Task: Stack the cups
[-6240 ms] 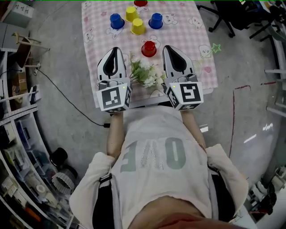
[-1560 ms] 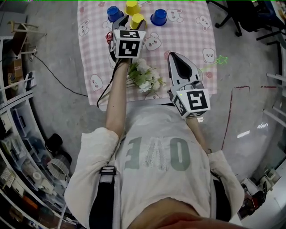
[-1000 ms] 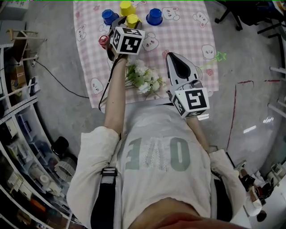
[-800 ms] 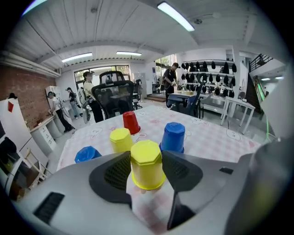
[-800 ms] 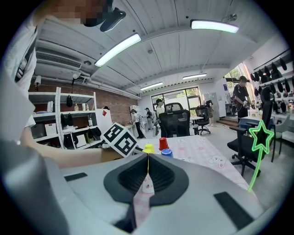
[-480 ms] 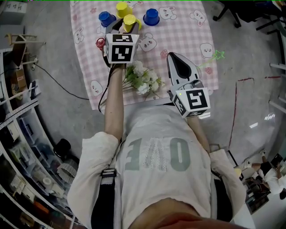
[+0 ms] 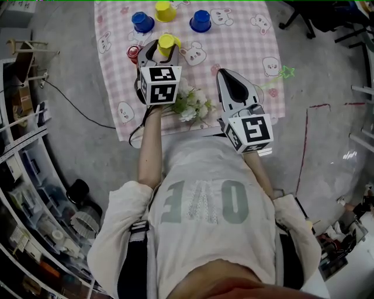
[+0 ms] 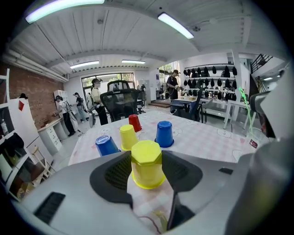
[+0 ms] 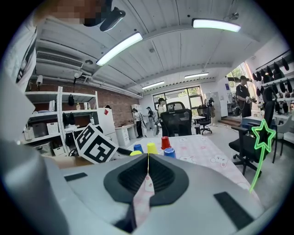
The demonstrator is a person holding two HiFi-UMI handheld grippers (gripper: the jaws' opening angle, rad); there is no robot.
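The left gripper (image 7: 160, 49) is holding its jaws wide and steady, pressing on both sides of an upturned yellow cup (image 8: 146, 164). Compared with half a second ago, gripper and cup are sitting lower in the head view, so they are coming toward the person together, away from the group at the top edge. That means the cup is travelling in the grip and is no longer standing where it was picked. I cannot tell whether its rim is clearing the pink checked cloth (image 7: 245, 41) or brushing it.

Left behind along the top of the head view are a blue cup (image 7: 142, 21) at the left, a second yellow cup (image 7: 165, 10) in the middle and another blue cup (image 7: 200, 20) at the right, all well apart from the held one. A red cup (image 7: 135, 52) is lying just beside the left gripper's outer side; I cannot tell whether it is upright. A further red cup (image 8: 134, 122) is standing beyond the others in the left gripper view.

The right gripper (image 7: 225, 75) is waiting at right centre, in the same spot as before, with its jaws pressed together on nothing. A bunch of white flowers (image 7: 191, 104) is lying between the two grippers.

For the task, the first pick seems done; the carried cup is now needing another cup to go down over, probably the red one nearby.
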